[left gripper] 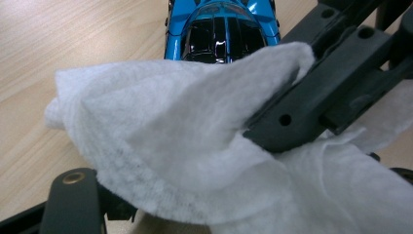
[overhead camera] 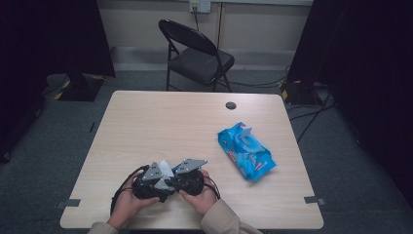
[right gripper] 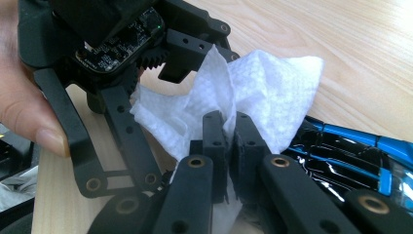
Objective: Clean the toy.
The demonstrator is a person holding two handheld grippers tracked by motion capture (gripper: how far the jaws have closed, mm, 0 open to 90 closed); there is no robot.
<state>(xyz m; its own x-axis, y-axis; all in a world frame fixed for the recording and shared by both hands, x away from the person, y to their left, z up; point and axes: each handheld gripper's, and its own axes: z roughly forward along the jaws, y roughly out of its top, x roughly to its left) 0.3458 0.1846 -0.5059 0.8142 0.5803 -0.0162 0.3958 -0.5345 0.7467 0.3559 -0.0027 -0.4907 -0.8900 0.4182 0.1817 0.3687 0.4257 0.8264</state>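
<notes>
The high view is dim and slightly soft: the pale wooden table (overhead camera: 160,122) is evenly lit from above with only faint shadows, while black curtains at the far left and far right sink into near darkness. Lines bend a little toward the edges. Both gripper views are brighter and closer. In the left gripper view the crumpled white wipe (left gripper: 160,141) is fairly sharp, but the glossy blue and black toy car (left gripper: 221,31) behind it carries small white glare streaks. In the right gripper view the near black linkages blur slightly.
</notes>
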